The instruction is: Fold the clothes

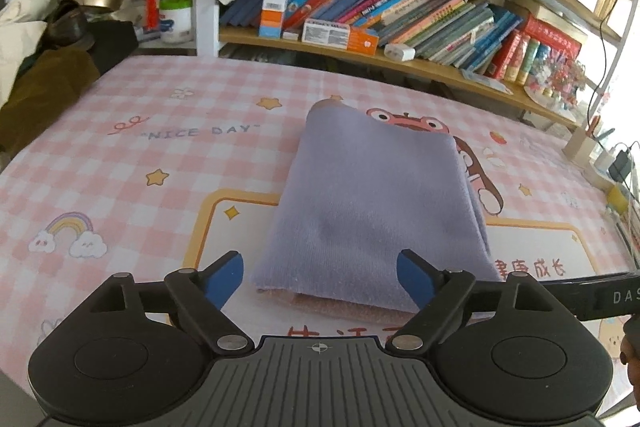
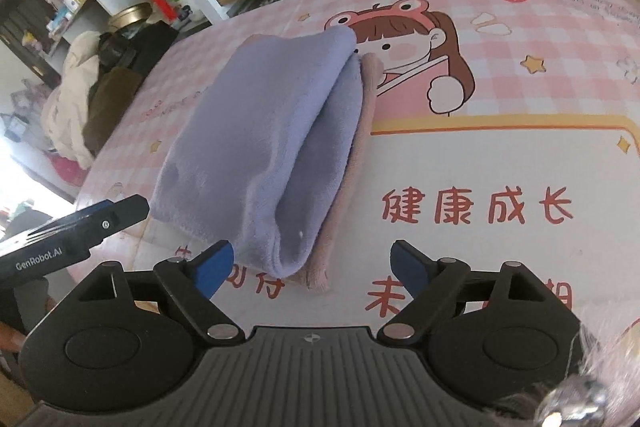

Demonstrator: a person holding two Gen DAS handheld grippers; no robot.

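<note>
We hold the left gripper and right gripper released, at six o'clock of the folded purple cloth, which lies flat mid-bench, apparently so the fold settles.

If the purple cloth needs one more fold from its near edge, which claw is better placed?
Left, probably. The left claw is open and straddles the near edge of the folded purple cloth. The right claw is open too, but only the cloth's near corner lies between its fingers.
</note>
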